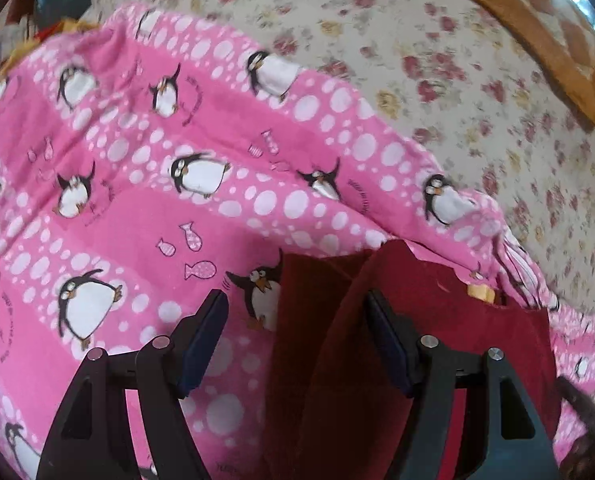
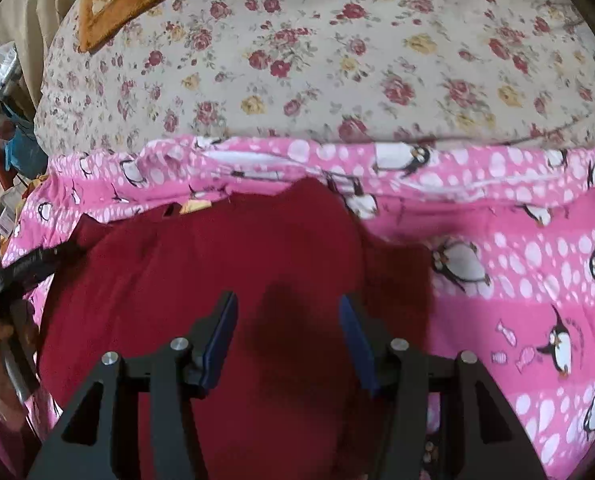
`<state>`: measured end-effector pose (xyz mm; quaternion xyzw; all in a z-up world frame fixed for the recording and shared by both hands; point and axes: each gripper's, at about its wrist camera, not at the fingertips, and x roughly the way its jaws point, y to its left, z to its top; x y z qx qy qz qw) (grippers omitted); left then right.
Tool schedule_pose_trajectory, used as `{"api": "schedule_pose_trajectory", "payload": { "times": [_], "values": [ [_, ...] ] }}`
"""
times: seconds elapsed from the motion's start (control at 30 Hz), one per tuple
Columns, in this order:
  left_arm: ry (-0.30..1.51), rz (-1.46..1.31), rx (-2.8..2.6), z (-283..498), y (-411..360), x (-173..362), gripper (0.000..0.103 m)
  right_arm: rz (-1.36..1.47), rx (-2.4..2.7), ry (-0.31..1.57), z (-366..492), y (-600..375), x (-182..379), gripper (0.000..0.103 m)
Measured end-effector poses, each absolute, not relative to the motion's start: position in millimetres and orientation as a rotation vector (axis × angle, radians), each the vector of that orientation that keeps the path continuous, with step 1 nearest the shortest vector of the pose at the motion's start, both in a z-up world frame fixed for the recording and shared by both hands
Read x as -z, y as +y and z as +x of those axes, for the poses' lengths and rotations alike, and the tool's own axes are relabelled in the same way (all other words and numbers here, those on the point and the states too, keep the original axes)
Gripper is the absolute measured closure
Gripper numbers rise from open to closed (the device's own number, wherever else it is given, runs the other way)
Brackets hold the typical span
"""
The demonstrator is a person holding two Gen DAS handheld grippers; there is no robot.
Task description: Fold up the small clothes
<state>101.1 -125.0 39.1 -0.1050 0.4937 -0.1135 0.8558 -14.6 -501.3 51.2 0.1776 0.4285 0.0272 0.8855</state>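
Observation:
A dark red garment lies on a pink penguin-print blanket. In the left wrist view it has a fold ridge running toward me, and a small yellow tag shows at its far edge. My left gripper is open, just above the garment's left part, with one finger over the blanket. In the right wrist view the red garment spreads flat on the blanket. My right gripper is open and empty above its middle. The left gripper's tool and hand show at the left edge.
A floral bedsheet covers the bed beyond the blanket. An orange-edged quilt lies at the far corner, also in the left wrist view. Clutter stands beside the bed at the left.

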Motion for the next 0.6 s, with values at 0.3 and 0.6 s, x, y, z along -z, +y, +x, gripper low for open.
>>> {"api": "schedule_pose_trajectory", "payload": {
  "times": [0.3, 0.6],
  "values": [
    [1.099, -0.207, 0.225, 112, -125, -20, 0.053, 0.384, 0.023, 0.928, 3, -508, -21, 0.046],
    [1.063, -0.206, 0.258, 80, -120, -49, 0.053, 0.346, -0.029, 0.878, -70, -503, -66, 0.046]
  ]
}}
